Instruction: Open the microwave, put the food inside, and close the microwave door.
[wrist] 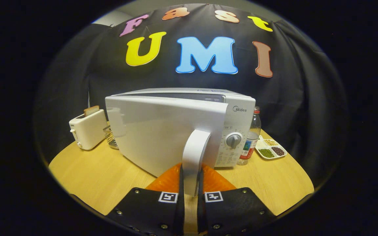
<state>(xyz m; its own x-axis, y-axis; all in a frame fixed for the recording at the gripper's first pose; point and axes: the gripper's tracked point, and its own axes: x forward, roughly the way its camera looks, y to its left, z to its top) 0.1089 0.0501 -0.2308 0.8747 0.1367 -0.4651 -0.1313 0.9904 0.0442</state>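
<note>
Two fingers of my gripper clamp the door handle, microwave door partly open; next, swing wider.

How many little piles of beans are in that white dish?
3. In the divided dish beside the bottle: pale ones at the back, green and dark ones in front.

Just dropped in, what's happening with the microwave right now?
The gripper is shut on the door handle of the white microwave, and the door stands partly swung open. A toaster with a slice of bread sits to its left; a bottle and a divided dish of beans sit to its right on the wooden table. No food is visibly going in yet.
</note>
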